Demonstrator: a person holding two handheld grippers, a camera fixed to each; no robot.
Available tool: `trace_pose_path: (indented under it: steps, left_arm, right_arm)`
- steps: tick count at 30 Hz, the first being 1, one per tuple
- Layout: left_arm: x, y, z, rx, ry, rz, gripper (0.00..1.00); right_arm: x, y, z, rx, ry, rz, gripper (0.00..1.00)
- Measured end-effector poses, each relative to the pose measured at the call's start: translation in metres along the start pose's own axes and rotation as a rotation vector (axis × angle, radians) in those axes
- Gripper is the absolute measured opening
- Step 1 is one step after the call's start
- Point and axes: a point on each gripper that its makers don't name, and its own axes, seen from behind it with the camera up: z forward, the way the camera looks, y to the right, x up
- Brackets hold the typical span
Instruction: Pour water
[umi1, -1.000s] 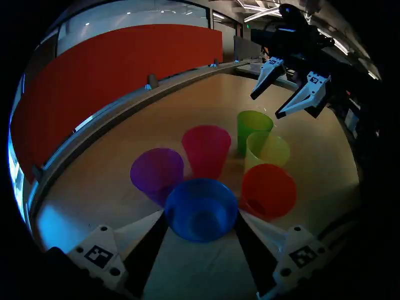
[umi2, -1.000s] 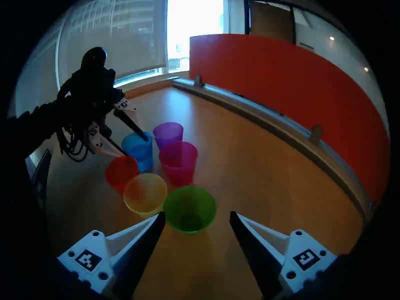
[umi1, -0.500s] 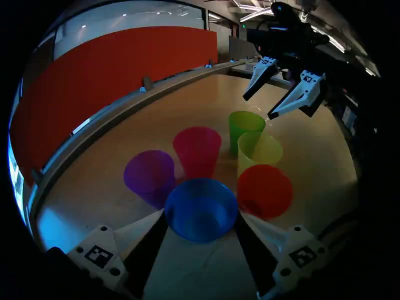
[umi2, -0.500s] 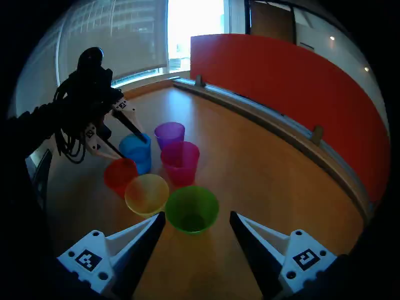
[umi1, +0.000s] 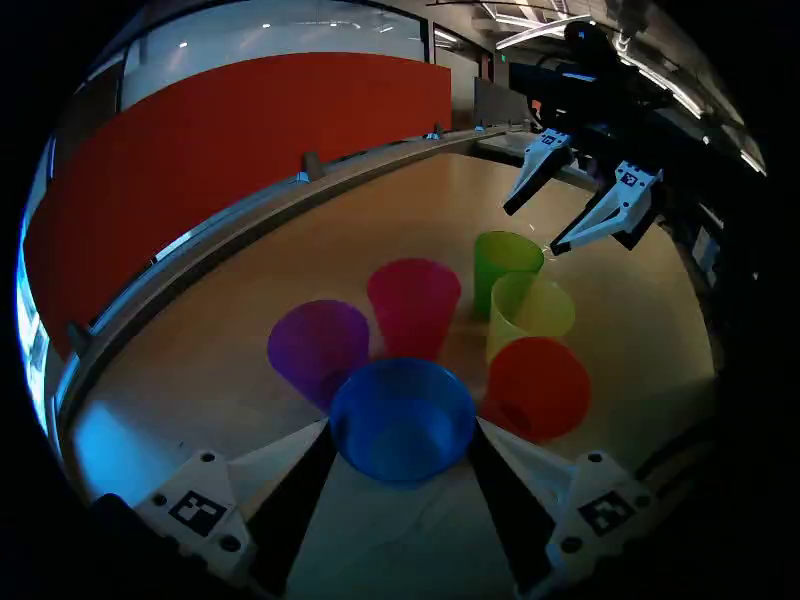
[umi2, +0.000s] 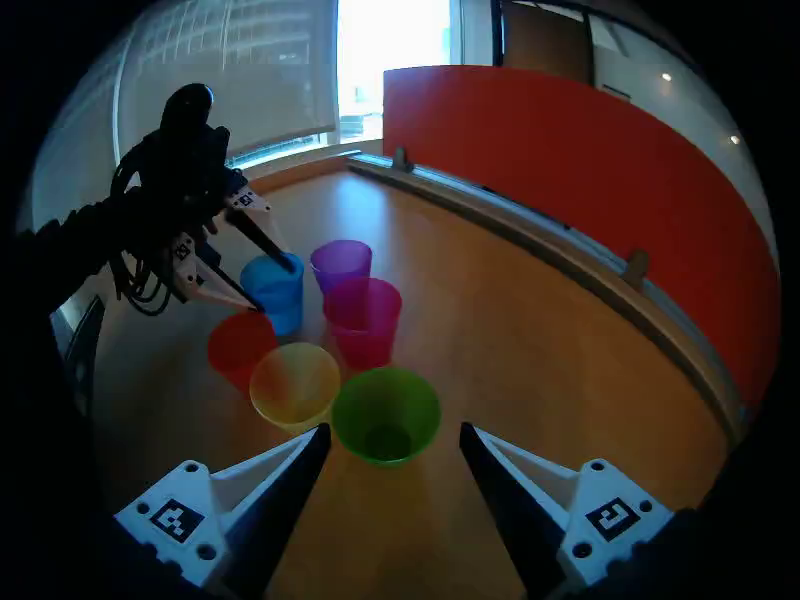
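Six plastic cups stand in a tight cluster on the wooden table (umi1: 350, 220). The blue cup (umi1: 402, 420) sits between the fingers of my left gripper (umi1: 402, 440), which is shut on it; the same blue cup (umi2: 272, 290) and left gripper (umi2: 277, 288) appear at the far left in the right gripper view. Around it are purple (umi1: 318, 345), pink (umi1: 413, 300), green (umi1: 505, 262), yellow (umi1: 530, 312) and red (umi1: 537, 385) cups. My right gripper (umi2: 393, 430) is open, with the green cup (umi2: 386, 415) just ahead between its fingertips. That right gripper (umi1: 530, 231) hovers just above the green cup.
A red partition (umi1: 230, 130) runs along the table's far side behind a raised rail (umi1: 300, 185). Bright windows (umi2: 390, 50) lie beyond the table (umi2: 560, 340). A person's dark arm and cables (umi2: 120, 240) hold the left gripper.
The right gripper swayed slightly left and then back over the green cup. The blue cup stayed between my left fingers. The other cups kept their places.
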Motion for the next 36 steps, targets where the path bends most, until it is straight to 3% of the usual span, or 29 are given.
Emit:
trace_pose_path:
  steps: [36]
  left_arm:
    - [0.016, -0.007, -0.033, 0.054, 0.067, 0.011, 0.86]
  right_arm:
    - [-0.020, -0.002, 0.032, 0.001, -0.042, -0.061, 1.00]
